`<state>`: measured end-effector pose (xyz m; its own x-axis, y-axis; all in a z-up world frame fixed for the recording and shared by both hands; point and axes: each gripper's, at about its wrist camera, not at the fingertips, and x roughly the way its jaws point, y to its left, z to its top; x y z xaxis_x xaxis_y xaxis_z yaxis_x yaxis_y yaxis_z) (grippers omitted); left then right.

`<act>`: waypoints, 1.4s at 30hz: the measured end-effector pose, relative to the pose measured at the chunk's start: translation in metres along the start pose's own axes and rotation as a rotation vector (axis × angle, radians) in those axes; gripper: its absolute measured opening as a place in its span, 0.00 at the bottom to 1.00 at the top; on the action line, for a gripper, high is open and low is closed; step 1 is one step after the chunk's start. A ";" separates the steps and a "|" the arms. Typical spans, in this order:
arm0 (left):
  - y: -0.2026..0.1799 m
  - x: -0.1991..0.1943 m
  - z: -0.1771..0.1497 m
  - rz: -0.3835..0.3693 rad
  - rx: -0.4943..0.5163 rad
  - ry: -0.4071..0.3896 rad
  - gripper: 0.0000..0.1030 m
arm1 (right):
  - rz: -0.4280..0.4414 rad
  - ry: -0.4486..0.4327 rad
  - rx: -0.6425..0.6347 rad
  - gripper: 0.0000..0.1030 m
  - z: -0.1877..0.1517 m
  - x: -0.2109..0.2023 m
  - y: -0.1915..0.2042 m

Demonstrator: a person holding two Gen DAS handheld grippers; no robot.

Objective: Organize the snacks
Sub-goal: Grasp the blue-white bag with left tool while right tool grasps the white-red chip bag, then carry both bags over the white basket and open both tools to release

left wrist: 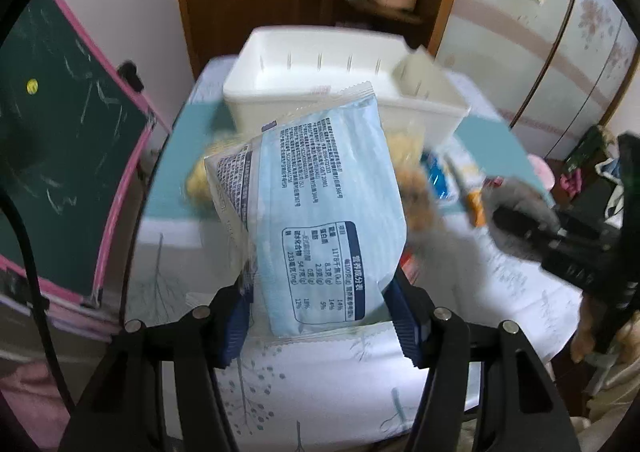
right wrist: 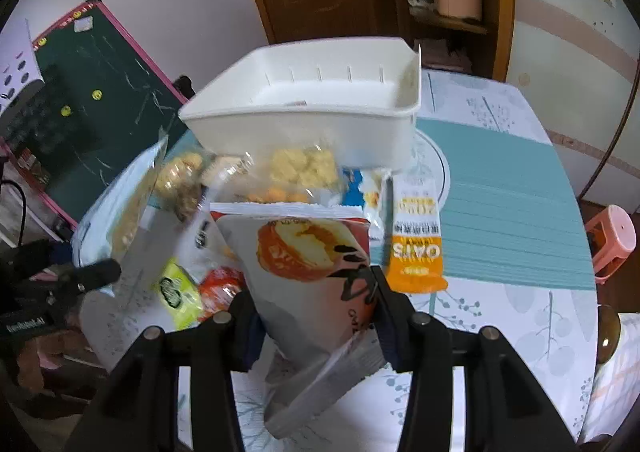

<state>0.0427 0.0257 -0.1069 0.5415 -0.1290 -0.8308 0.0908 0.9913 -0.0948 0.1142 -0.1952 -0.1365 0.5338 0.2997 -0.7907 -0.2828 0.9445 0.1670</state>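
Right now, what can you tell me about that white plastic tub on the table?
The white tub is a rectangular, smooth plastic bin, open on top and seemingly empty, with short ribs along its far inner wall and one end rising into a taller lip. It stands upright on the patterned tablecloth, with clear snack bags against its near wall. Neither gripper touches it.

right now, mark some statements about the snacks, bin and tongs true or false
1. The left tongs grip a light blue packet. True.
2. The white bin already holds several snacks. False: it looks empty.
3. The right tongs are open and hold nothing. False: they are shut on a white packet with a pastry picture.
4. An orange oats packet lies on the table, in front of the bin. True.
5. The blue packet lies flat on the table. False: it is lifted clear of it.
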 end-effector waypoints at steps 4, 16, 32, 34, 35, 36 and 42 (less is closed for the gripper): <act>0.002 -0.033 0.028 -0.041 -0.007 -0.094 0.58 | 0.003 -0.040 -0.002 0.45 0.010 -0.017 0.006; 0.008 -0.098 0.109 -0.052 -0.012 -0.262 0.58 | -0.012 -0.187 0.038 0.45 0.061 -0.078 0.011; -0.025 -0.103 0.185 0.004 0.100 -0.332 0.59 | -0.098 -0.374 0.027 0.46 0.158 -0.132 0.019; -0.028 -0.099 0.196 0.014 0.108 -0.342 0.59 | -0.101 -0.396 0.034 0.46 0.174 -0.139 0.020; -0.029 -0.097 0.202 0.020 0.109 -0.346 0.59 | -0.104 -0.405 0.034 0.46 0.181 -0.141 0.020; -0.031 -0.095 0.208 0.025 0.110 -0.350 0.59 | -0.108 -0.414 0.034 0.46 0.188 -0.143 0.021; -0.031 -0.067 0.247 0.069 0.088 -0.351 0.59 | -0.135 -0.412 0.017 0.46 0.225 -0.131 0.033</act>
<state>0.2098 -0.0025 0.0872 0.8011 -0.0773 -0.5935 0.1070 0.9941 0.0150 0.2143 -0.1733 0.1046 0.8399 0.1982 -0.5053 -0.1768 0.9801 0.0906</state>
